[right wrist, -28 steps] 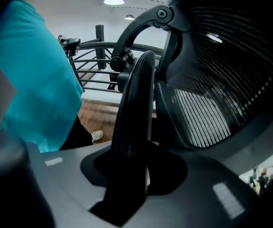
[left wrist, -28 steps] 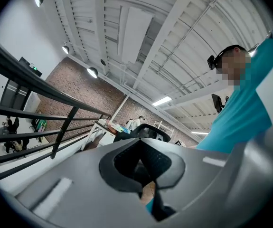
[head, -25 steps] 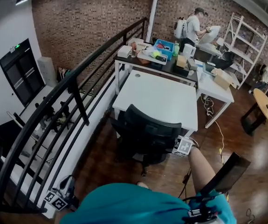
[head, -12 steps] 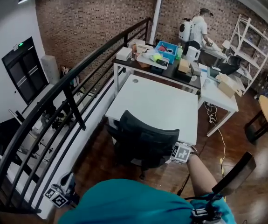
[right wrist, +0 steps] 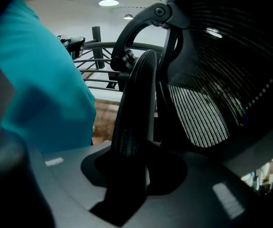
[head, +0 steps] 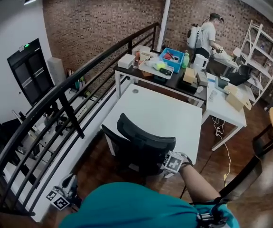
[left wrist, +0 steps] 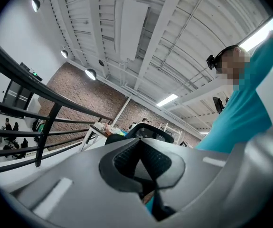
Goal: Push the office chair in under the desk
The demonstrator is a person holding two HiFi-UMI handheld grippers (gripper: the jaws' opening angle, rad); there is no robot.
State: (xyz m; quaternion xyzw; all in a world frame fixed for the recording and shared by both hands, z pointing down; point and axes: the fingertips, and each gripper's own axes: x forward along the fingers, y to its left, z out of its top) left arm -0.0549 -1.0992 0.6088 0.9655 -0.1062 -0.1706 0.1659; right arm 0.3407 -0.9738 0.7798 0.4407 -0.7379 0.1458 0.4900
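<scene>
A black mesh-backed office chair [head: 143, 144] stands at the near edge of the white desk [head: 160, 110], its back toward me. My right gripper [head: 170, 164] is at the chair's right side. In the right gripper view its jaws [right wrist: 131, 175] are closing on the chair's black armrest [right wrist: 137, 99], which fills the gap between them, with the mesh back [right wrist: 212, 84] just beyond. My left gripper [head: 62, 197] hangs low at my left by the railing, away from the chair. It is shut with nothing in it [left wrist: 143, 167], and the chair's top [left wrist: 148, 132] shows beyond it.
A black railing [head: 74, 87] runs along the left over a drop. Behind the white desk is a cluttered black desk [head: 167, 77] with a blue bin [head: 171, 60]. Another white desk [head: 226, 106] and a floor cable [head: 224, 146] lie right. A person [head: 207, 37] stands far back.
The chair and my right gripper on it have shifted left and a little nearer the desk in the head view. The left gripper has stayed low by the railing.
</scene>
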